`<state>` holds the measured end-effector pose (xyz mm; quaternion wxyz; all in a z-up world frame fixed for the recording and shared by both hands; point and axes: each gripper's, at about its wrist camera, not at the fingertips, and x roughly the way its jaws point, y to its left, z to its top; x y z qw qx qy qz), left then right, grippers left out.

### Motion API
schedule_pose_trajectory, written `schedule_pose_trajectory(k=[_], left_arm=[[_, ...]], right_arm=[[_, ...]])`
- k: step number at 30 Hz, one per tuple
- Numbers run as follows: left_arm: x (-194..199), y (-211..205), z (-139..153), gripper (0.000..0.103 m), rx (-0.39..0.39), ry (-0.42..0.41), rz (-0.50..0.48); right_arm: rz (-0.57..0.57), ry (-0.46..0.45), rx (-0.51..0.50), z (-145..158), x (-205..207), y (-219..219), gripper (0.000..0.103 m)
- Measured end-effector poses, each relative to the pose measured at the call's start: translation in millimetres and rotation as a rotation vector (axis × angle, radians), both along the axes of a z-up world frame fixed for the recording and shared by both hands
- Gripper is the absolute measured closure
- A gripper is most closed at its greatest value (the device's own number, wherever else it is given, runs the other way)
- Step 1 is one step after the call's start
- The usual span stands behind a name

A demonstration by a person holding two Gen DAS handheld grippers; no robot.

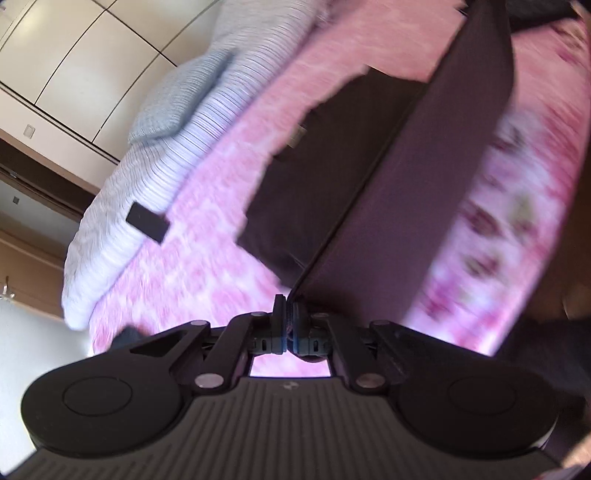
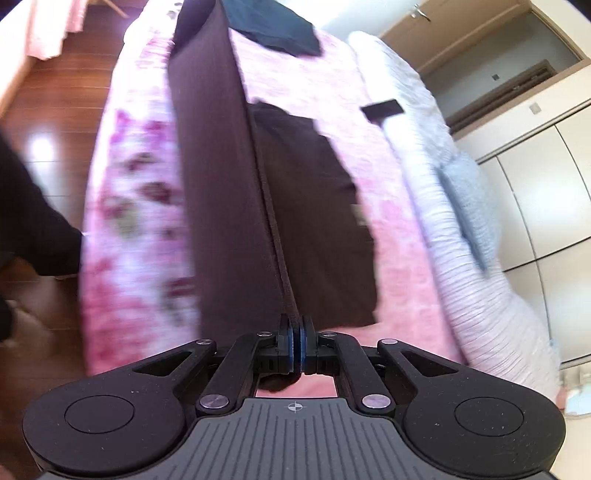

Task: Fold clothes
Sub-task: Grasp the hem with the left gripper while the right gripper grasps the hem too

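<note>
Basically two closed grips on one cloth, both views motion-blurred.
garment: dark brown cloth (image 1: pixel 424 177) (image 2: pixel 218 192), plain and smooth, pulled taut into a long flat band with one straight hemmed edge; a second part lies flat on the pink bedspread (image 1: pixel 192 258) (image 2: pixel 399 206), ragged outline, small pale tag near its edge.
where: over the bed, one stretch raised off the cover, the rest resting on it.
left gripper (image 1: pixel 287 325): fingers pressed together, pinching a corner of the brown cloth; the cloth runs away from the tips up and right.
right gripper (image 2: pixel 297 343): fingers pressed together on the hemmed edge; the band runs straight away from the tips.
edges: floral pink side of the bedspread drops to wood floor (image 2: pixel 55 92); white ribbed blanket (image 1: pixel 147 177) (image 2: pixel 461 229) along the far side with a grey pillow (image 1: pixel 184 96) (image 2: pixel 469 206) on it.
other items: small black flat object (image 1: pixel 147 221) (image 2: pixel 382 109) at the blanket edge; dark folded garment (image 2: pixel 277 29) at the far end of the bed.
room: open pink cover beside the flat part, toward the blanket.
</note>
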<state>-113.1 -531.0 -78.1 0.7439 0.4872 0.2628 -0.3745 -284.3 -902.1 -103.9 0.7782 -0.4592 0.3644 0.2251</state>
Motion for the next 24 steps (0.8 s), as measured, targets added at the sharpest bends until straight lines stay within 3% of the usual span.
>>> schedule_pose_trajectory(k=[4,10,16,24], left_arm=[[110.6,-40.0,-13.1,0.101,-0.038,0.108,-0.019],[234.1,-86.0,-66.2,0.101,-0.018,0.221,-0.062],[301.1,-114.0,-113.7,0.101,0.023,0.304,-0.066],[346.5,-138.5,-139.0,0.101,0.012,0.353,0.010]], right_arm=[[-0.065,0.028,-0.015,-9.8,92.9,-26.9,0.101],[-0.212,0.145,0.032,-46.2,212.3,-63.4,0.101],[-0.270,0.232,0.038,-80.5,289.4,-78.9,0.101],[-0.317,0.278,0.094,-104.9,356.2,-108.5,0.101]])
